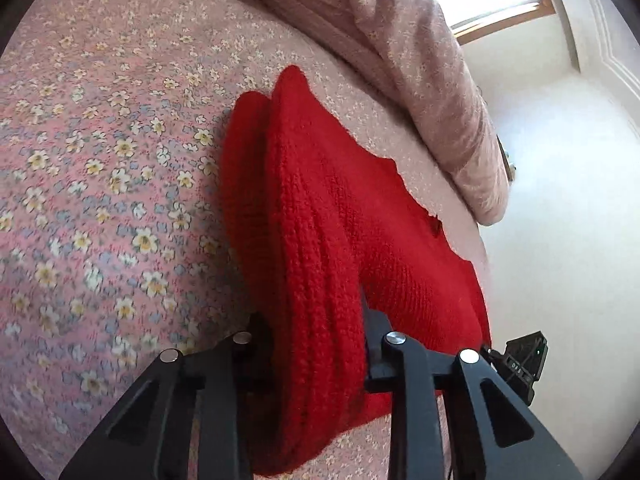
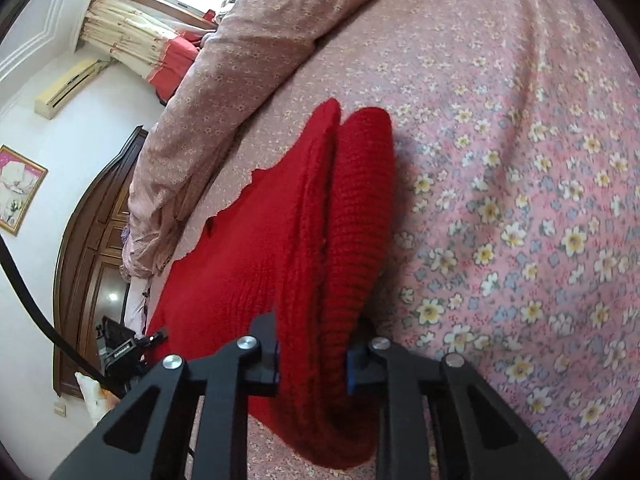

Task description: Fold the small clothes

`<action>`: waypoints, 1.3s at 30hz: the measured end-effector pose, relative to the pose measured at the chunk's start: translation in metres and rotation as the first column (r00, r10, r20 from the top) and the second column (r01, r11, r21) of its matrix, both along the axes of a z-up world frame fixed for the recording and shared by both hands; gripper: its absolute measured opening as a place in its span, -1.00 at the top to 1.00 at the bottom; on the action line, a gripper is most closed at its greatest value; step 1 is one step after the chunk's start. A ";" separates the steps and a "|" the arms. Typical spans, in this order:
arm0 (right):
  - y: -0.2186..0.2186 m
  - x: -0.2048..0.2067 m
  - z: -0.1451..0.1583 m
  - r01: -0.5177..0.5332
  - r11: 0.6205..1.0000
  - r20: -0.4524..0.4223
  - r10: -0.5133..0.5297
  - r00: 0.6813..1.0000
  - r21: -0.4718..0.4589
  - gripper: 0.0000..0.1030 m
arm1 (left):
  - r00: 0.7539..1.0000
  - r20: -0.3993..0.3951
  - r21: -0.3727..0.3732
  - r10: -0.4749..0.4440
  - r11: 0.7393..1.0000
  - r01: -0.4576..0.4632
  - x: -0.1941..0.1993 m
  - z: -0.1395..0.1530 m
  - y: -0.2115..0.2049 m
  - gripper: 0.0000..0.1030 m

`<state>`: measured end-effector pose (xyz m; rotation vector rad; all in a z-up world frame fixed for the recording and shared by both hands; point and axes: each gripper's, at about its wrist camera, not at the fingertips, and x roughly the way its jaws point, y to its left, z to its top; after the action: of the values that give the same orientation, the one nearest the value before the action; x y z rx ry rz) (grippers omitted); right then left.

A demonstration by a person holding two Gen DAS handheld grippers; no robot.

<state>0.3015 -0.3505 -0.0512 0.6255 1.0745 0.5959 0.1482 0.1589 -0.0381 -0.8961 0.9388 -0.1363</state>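
**Ana:** Black fingers fill the bottom of both views; the left gripper is pinching a thick bunched ridge of the red knitted garment, pads pressing the wool from either side; do you read it the same way?

**Ben:** Yes; in the right wrist view the right gripper is likewise clamped on a doubled fold of that same knit, blue pads squeezed against it; the wool runs up from each gripper toward twelve o'clock, and the flat body of the garment lies on the bed, toward three o'clock in the left view and nine o'clock in the right.

**Ana:** So which step is this?

**Ben:** My judgement: both corners or edges of one end are gripped and the fold itself has not yet been laid; the garment looks spread flat between the two hands, its wavy hem near the rolled floral quilt at about one o'clock in the left view.

**Ana:** And the next move?

**Ben:** Probably lifting both hands together and carrying the gripped edge across the body of the knit, keeping the two sides level so the edges meet squarely; the wool is bulky and stretchy, so uneven pulling could skew it.

**Ana:** Any writing?

**Ben:** Little; a small black device at eight o'clock in the right view bears white lettering too small to read; the framed picture at nine o'clock shows no legible text.
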 end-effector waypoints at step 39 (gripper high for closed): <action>-0.014 -0.113 0.034 -0.017 0.985 0.042 0.025 0.999 -0.172 0.58 | 0.977 -0.083 0.452 -0.197 0.866 0.213 -0.070 0.063 -0.200 0.97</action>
<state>0.1887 -0.3645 -0.0169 0.4500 1.0794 0.5267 0.0777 -0.0411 0.0253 -0.3581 1.0411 -0.0745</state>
